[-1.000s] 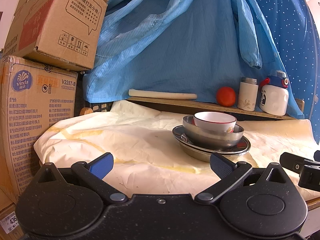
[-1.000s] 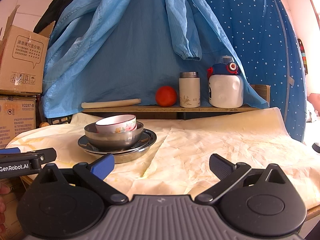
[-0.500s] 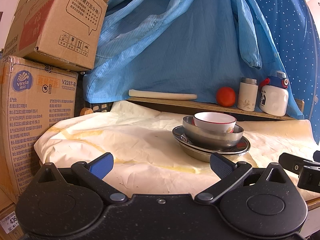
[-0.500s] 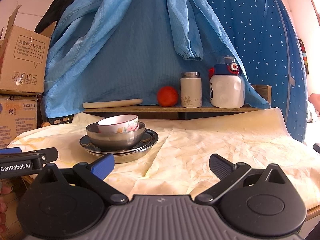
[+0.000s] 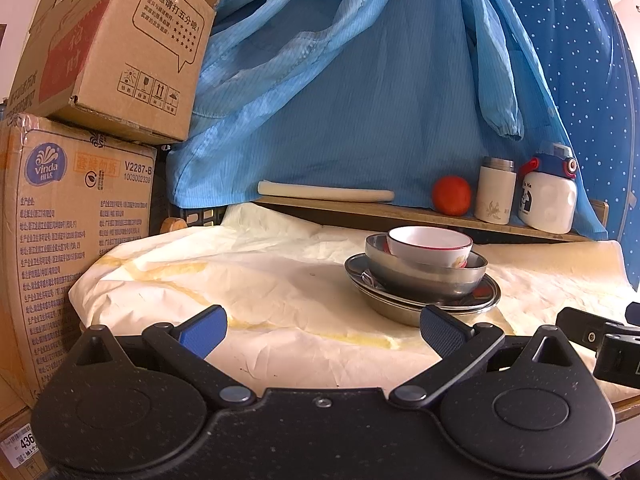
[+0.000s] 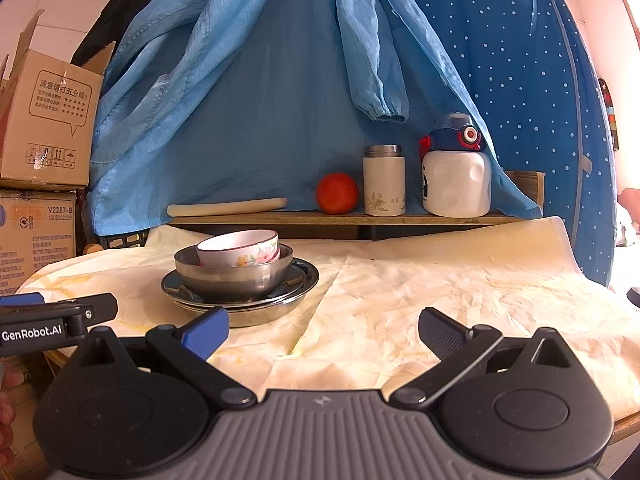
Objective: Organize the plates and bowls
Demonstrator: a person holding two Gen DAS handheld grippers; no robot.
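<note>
Left wrist view: the left hand-held gripper (image 5: 322,326) is wide and holds nothing, and so is the right hand-held gripper (image 6: 323,326). Just past them, on the surface (image 6: 440,288), the white bowl (image 6: 240,248) sits in the metal bowl (image 6: 234,274) on the plates (image 6: 292,284). Already stacked, or waiting to be spread out.

Bare cloth (image 6: 440,280) right of dish stack (image 6: 240,276).
</note>
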